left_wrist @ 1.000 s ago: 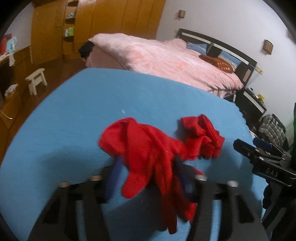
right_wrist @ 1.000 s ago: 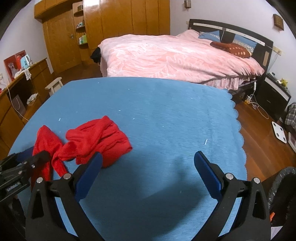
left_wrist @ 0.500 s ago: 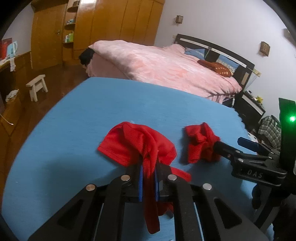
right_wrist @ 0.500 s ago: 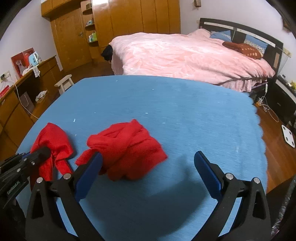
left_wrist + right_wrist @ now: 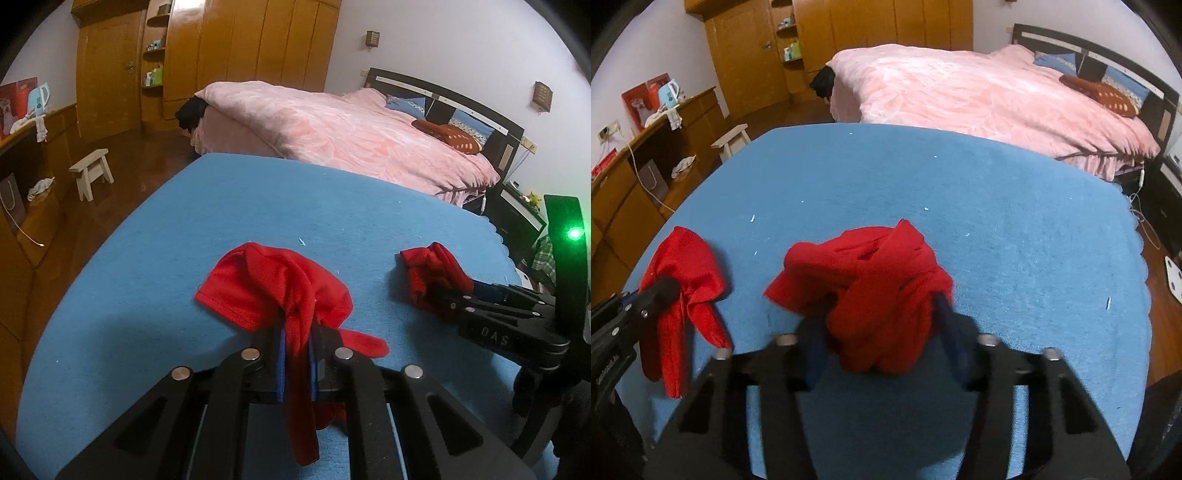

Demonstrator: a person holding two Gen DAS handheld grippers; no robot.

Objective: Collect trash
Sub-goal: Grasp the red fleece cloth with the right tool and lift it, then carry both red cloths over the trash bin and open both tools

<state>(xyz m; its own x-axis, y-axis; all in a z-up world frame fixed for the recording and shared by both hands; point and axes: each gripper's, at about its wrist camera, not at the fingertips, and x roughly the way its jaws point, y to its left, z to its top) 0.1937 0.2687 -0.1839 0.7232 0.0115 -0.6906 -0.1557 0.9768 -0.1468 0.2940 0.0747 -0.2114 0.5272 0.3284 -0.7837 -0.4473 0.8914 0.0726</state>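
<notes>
Red cloth (image 5: 295,295) is pinched between the pressed-together fingers of the left gripper (image 5: 295,363), a strip hanging below, over the blue blanket (image 5: 332,206). A second red cloth (image 5: 882,291) is bunched between the right gripper (image 5: 882,343) fingers, which are narrowed around it; a second ago they were spread wide. Only the left view shows a green light (image 5: 573,233) on the right gripper. A pink bed (image 5: 979,96) is seen beyond.
</notes>
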